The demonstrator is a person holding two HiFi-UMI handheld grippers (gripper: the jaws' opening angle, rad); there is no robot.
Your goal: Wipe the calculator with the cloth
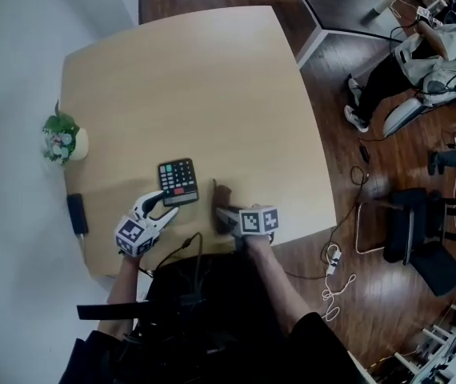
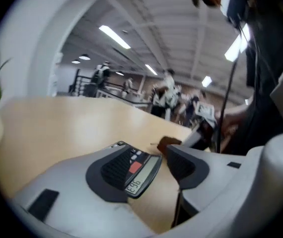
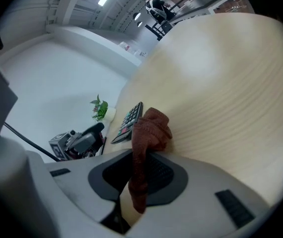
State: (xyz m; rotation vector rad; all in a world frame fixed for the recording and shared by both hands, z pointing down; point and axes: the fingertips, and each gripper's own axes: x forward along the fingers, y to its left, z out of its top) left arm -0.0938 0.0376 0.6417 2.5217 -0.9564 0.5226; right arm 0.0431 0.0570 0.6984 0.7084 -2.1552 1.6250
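Observation:
The black calculator [image 1: 178,182] with one red key lies flat on the pale wooden table [image 1: 212,78], near its front edge. My left gripper [image 1: 160,203] hovers just in front of the calculator's left corner, jaws apart. In the left gripper view the calculator [image 2: 140,171] shows between those open jaws, partly hidden behind the left one, with bare table in the gap. My right gripper [image 1: 222,211] is to the right of the calculator, shut on a brown cloth [image 3: 144,133] that bunches above the pads and hangs below them. The calculator [image 3: 128,120] lies beyond the cloth.
A small potted plant [image 1: 62,137] stands at the table's left edge, and a dark flat object [image 1: 76,213] lies nearer me on that edge. Right of the table are a wooden floor with cables [image 1: 336,262], a black chair [image 1: 416,230] and a seated person [image 1: 428,54].

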